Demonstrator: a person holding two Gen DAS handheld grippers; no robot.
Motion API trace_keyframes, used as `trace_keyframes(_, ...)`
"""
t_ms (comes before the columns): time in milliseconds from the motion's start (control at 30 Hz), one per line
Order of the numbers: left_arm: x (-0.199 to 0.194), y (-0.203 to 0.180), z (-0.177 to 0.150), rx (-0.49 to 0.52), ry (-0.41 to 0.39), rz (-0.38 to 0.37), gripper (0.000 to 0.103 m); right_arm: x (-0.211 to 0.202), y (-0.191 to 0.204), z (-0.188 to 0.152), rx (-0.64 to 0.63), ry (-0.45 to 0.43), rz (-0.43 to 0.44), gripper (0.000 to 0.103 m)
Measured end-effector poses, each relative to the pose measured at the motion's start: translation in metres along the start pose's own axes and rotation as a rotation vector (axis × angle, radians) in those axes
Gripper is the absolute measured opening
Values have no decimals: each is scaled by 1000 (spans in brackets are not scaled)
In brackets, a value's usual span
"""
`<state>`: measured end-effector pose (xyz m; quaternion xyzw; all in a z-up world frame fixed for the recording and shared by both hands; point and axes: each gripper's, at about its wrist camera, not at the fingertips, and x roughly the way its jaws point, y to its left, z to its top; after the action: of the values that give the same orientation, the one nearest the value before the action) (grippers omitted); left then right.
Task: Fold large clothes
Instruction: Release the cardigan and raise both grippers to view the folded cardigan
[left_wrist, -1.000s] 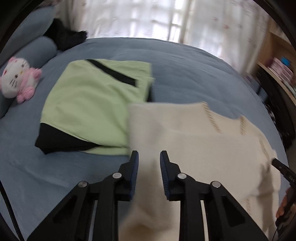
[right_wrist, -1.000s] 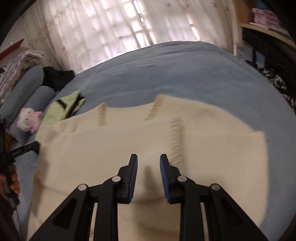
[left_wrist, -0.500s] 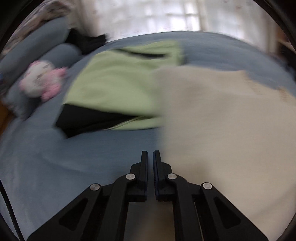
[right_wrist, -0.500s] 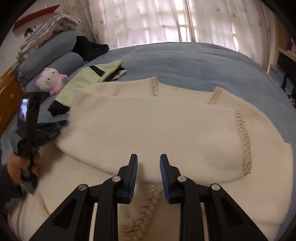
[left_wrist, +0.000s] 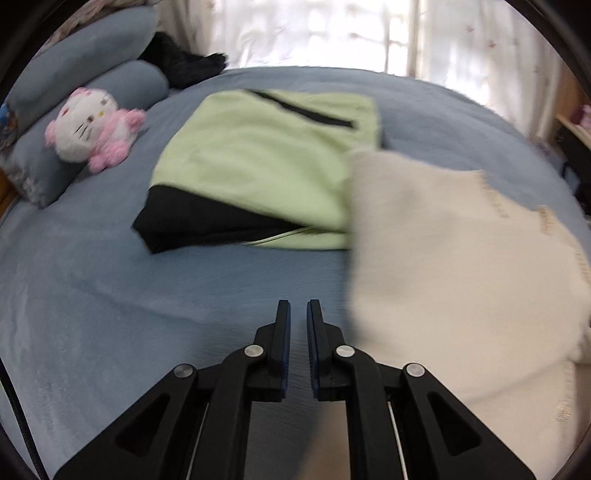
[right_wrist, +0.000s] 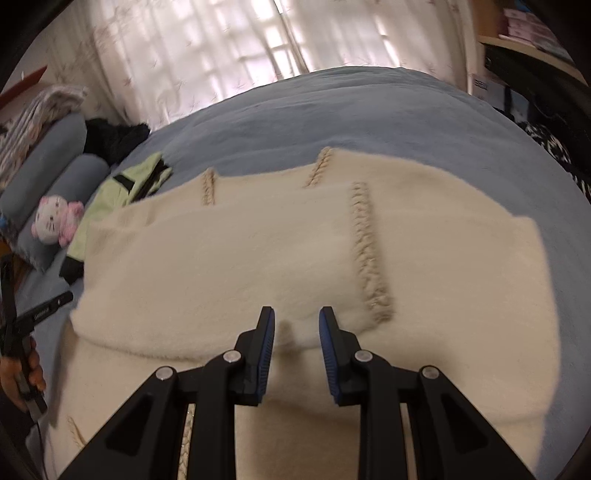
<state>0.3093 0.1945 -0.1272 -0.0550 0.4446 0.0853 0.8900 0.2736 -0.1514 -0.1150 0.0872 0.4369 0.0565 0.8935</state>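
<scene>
A large cream knit sweater (right_wrist: 258, 258) with braided trim lies spread on the blue bed (right_wrist: 369, 110), one part folded over the rest. My right gripper (right_wrist: 297, 312) hovers just above the folded edge, open, with nothing between its fingers. In the left wrist view the sweater (left_wrist: 461, 258) fills the right side. My left gripper (left_wrist: 298, 306) is over bare blue sheet just left of the sweater's edge, shut but for a thin slit, holding nothing. A hand (right_wrist: 22, 373) holding that gripper shows at the right wrist view's left edge.
A folded green and black garment (left_wrist: 266, 155) lies beyond the sweater's left edge. A pink and white plush toy (left_wrist: 92, 125) leans on grey pillows (left_wrist: 85, 48) at far left, with a black item (left_wrist: 184, 66) behind. Shelves (right_wrist: 535, 37) stand right of the bed.
The left gripper closed and moved left, off the sweater's edge and onto the bare sheet. The right gripper kept the same gap and dipped back toward the folded edge.
</scene>
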Motion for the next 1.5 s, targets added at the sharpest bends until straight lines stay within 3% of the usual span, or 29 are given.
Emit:
trace_keyframes(133,-12,-40,3,48,-4,-95,19,4,9,11,14,-4,28,25)
trace_keyframes(267,5,-95,4,63,37,-192,20,22,43,24,5,3,102,25)
trace_keyframes(367,24,-124,0,58,51,-216,20,42,71,33,-15,11,136,25)
trace_keyframes(467,37,-142,-6,61,14,-155,20,63,86,40,-39,35,131,25)
trace_keyframes(533,38,-147,-13,95,-17,-106,22,73,82,44,-65,33,82,25)
trace_keyframes(700,42,-130,-9,141,-34,-34,22,71,25,53,-22,5,-100,25)
trace_keyframes(800,42,-120,-7,156,-34,-36,22,56,-22,48,97,-1,-45,21)
trace_keyframes(933,34,-122,-7,172,-19,-7,23,27,-41,36,181,-13,8,25)
trace_keyframes(1000,25,-121,-9,173,6,7,25,12,-38,28,180,-5,-13,25)
trace_keyframes(1133,-13,-112,-21,155,48,-35,34,-28,-28,9,212,-12,49,25)
trace_keyframes(1267,-82,-91,-40,120,-24,-62,62,-86,-8,-20,200,-65,91,30)
trace_keyframes(1400,-151,-71,-60,104,-91,-83,65,-145,7,-49,180,-136,104,38)
trace_keyframes(1500,-203,-52,-79,73,-151,-84,73,-183,14,-68,167,-184,94,40)
